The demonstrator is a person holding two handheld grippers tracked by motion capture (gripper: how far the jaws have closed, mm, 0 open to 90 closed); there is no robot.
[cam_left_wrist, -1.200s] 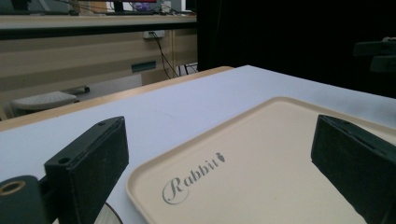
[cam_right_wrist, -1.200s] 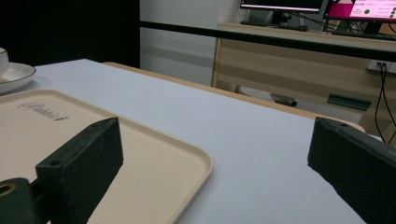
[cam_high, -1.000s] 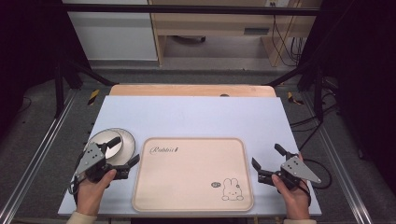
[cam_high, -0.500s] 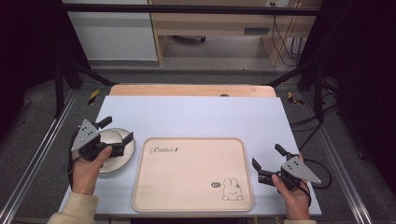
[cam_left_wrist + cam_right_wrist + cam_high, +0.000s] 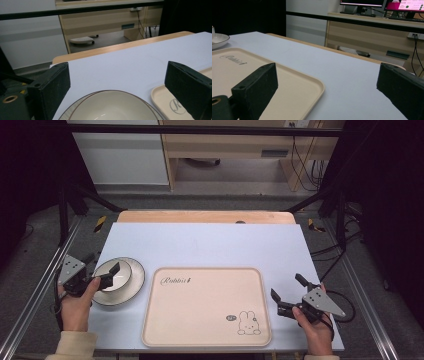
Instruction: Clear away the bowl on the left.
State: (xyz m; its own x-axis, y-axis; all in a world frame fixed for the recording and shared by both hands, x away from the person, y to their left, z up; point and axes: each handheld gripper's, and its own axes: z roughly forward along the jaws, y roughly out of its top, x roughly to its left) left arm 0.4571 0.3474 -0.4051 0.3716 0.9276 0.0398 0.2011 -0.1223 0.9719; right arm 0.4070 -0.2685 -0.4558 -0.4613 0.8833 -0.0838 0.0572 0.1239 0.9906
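Step in hand: approach to the dishes; the left gripper is held over the near-left edge of the stacked bowl and plate, nothing yet gripped.
Left tool state: jaws are spread wide apart; in the left gripper view the bowl is seen between and below them, untouched as far as can be judged.
Right tool state: the right gripper is held low just beside the right edge of the tray; jaws are apart and nothing is clamped.
Location of dishes: the bowl is seated in the plate, on the table, just beside the tray's left edge; whether the plate rim touches the tray cannot be told.
Tray: flat, cream, with a rabbit print at the near right corner; nothing is carried on it.
Judged aim: transfer of the dishes onto the tray appears likely.
Next move calls for: the left jaws to be lowered astride one rim and closed on it; which rim, bowl or plate, is lined up cannot be told.
Risk noted: a glazed rim may slip in a shallow grip.
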